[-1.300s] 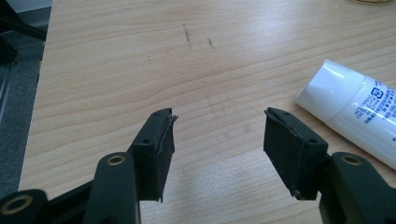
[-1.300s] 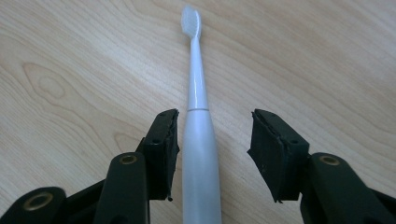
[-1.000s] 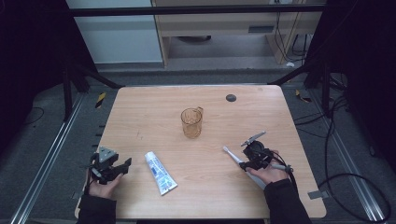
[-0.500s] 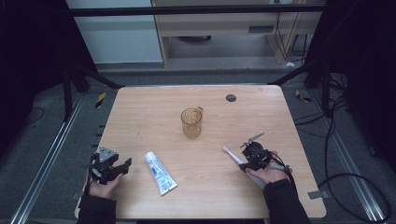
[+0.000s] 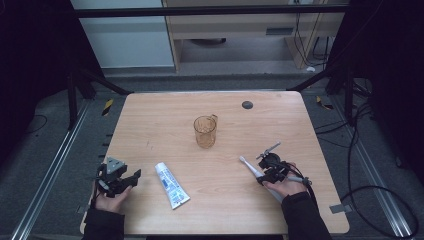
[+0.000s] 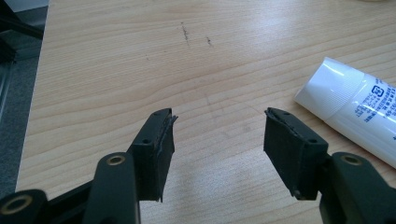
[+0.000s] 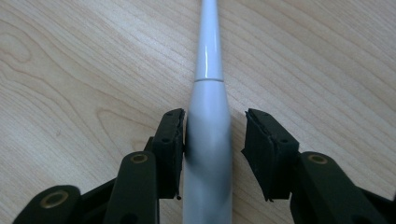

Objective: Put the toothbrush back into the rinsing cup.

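Centrally on the light wooden table [image 5: 150,115] an amber glass mug [image 5: 205,131] is stood; at seven o'clock a white toothpaste tube [image 5: 171,185] is laid; at four o'clock a white plastic toothbrush [image 7: 208,121] is straddled by the right gripper [image 7: 215,128], whose jaws have just been closing, one pad touching, the other apart; the left gripper [image 6: 217,135] is held wide, empty.

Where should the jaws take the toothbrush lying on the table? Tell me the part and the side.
Grip the toothbrush on its thick handle, from above, one jaw on each long side. It lies flat, and the handle is wider than the thin neck. The right gripper already straddles it there, jaws closing.
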`<state>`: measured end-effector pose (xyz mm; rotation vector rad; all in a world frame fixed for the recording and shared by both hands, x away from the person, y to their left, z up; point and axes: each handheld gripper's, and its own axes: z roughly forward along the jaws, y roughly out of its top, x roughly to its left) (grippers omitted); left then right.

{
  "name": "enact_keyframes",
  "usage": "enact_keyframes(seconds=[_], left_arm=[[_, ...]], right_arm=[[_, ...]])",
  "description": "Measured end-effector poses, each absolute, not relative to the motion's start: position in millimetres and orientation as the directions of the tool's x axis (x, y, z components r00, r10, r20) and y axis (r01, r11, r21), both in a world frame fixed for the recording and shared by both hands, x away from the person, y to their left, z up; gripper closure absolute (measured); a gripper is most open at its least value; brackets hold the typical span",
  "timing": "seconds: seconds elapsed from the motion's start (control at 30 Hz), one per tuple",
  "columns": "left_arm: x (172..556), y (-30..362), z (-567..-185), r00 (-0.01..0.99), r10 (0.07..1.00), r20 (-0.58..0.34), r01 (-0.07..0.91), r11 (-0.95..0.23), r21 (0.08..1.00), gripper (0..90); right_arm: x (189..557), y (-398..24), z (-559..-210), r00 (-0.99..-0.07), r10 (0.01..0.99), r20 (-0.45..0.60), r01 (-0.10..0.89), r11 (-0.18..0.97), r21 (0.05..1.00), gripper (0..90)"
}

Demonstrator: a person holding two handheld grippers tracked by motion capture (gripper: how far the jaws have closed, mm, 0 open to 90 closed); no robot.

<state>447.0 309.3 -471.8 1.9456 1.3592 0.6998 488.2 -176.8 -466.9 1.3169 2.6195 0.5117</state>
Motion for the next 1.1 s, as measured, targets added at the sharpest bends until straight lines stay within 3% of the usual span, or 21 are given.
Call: enact_keyframes(seconds=[0.57,1.1], left_arm=[[447.3,309.2,-472.1,0.319,0.946,0.057,0.599,-0.248,0.762,42.0],[447.4,309.6,-472.0,0.317,0.947,0.054,0.598,-0.244,0.763,42.0]], right_arm=[[490.7,-174.5,-470.3,-0.578,0.816,0.010,0.769,0.541,0.342,66.1],[488.8,-179.2,-459.7,-0.551,0.834,0.031,0.782,0.503,0.368,67.1]])
